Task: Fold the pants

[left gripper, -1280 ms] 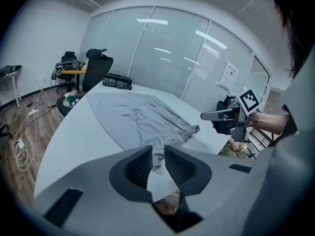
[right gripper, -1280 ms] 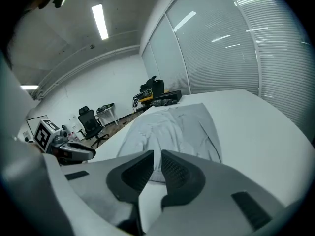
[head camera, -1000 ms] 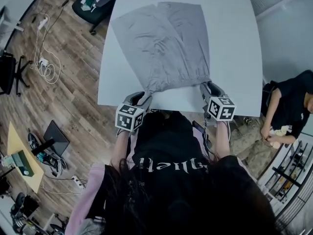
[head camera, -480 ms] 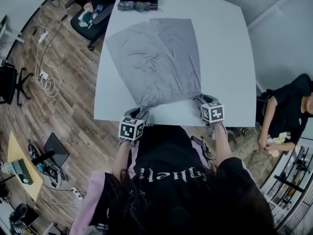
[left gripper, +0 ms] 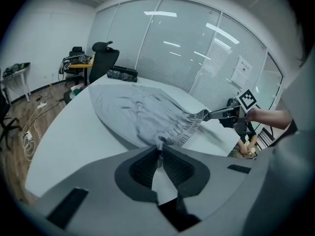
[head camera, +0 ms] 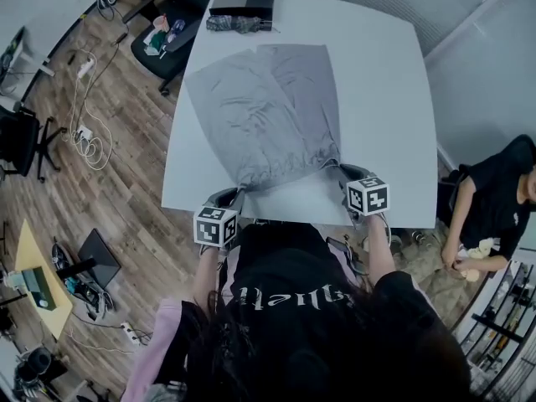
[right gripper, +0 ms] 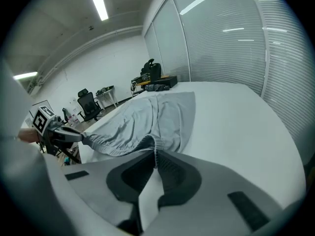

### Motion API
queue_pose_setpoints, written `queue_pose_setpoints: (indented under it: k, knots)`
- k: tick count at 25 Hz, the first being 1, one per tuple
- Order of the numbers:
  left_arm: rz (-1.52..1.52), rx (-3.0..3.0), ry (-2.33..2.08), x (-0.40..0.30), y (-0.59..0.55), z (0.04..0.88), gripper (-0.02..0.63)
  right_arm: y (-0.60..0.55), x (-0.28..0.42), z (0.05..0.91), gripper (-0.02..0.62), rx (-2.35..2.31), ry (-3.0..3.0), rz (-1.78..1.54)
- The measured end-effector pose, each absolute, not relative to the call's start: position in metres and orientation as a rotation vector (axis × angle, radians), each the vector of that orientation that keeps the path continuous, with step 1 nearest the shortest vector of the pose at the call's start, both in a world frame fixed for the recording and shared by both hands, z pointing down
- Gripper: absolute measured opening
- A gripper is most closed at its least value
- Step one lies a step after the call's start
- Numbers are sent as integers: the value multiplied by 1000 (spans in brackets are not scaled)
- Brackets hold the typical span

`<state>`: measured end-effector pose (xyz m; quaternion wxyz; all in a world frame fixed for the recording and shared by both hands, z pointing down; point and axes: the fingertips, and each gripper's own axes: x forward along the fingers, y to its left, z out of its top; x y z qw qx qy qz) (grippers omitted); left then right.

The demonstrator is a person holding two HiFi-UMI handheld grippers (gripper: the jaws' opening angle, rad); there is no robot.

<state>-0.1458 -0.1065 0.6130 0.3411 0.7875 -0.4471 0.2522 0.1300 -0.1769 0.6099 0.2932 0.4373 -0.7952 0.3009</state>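
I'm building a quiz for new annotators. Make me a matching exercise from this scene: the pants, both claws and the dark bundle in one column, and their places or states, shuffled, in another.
1 grey pants
2 left claw
3 right claw
4 dark bundle

A at the far edge of the white table
B shut on the right end of the waistband
C spread flat on the table
D shut on the waistband's left end

Pairs: 1-C, 2-D, 3-B, 4-A
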Motion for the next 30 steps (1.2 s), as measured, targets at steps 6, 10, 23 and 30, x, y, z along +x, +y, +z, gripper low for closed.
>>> queue_pose_setpoints:
  k: [6,10,23,30]
  knots:
    - [543,2185,-1296,-155,-114,538,47,-168,126,549,41,1155,-2259,797]
    - [419,2249,-1361,-153,-123,492,46,-166,131,507,40,1142,-2324,755]
    - [288,2328,-1477,-168,-148,423,44,-181,123,423,40,1067,-2466,605]
    - [375,2358,-1464,-176,-193,433,44,-230,119,431,38,1057,-2483,614]
